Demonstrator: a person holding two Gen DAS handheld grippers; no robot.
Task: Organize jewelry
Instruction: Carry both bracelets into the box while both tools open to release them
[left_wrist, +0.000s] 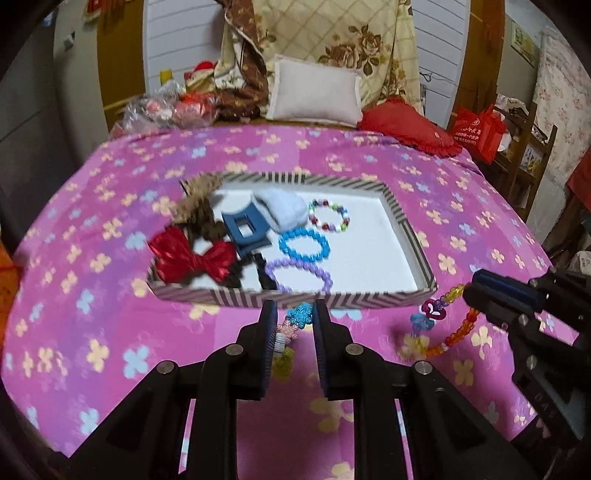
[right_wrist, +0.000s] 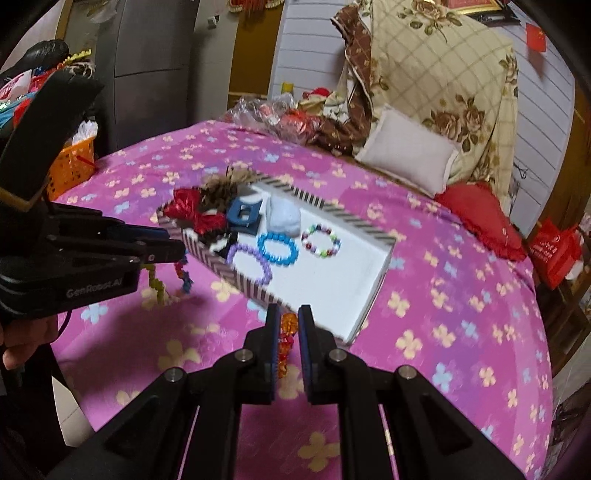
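Both tools are holding one long bead chain above the pink bedspread (left_wrist: 110, 332), just in front of the striped tray (left_wrist: 406, 295). The left tool (left_wrist: 295, 314) has its two pads close together with the snowflake end of the chain (left_wrist: 300, 314) between them; it looks clamped on it, though a little gap shows beside the flake. The right tool (right_wrist: 289, 325) is pressed on the orange bead end (right_wrist: 287, 332), seen also from the left wrist view as orange and yellow beads (left_wrist: 448, 341) hanging down from its tip. The middle of the chain, w/ a pink and a blue charm (left_wrist: 424, 315), sags low near the bed between the two tools. In the tray there are already a red bow (left_wrist: 195, 258), a blue hair clip (left_wrist: 243, 230), a blue bead bracelet (left_wrist: 303, 245), a purple one (left_wrist: 299, 275) and a multicolor one (left_wrist: 330, 215); the right half of its white floor is bare. To do this step well, I think both tools should lift together so the sagging part passes over the tray wall w/o catching, then move to the bare right side, approx. away from the bracelets. Keep the two ends not too far apart, so the string is not pulled tight. Lower first the middle, then let go one end after the other, so the chain lies flat & does not tangle
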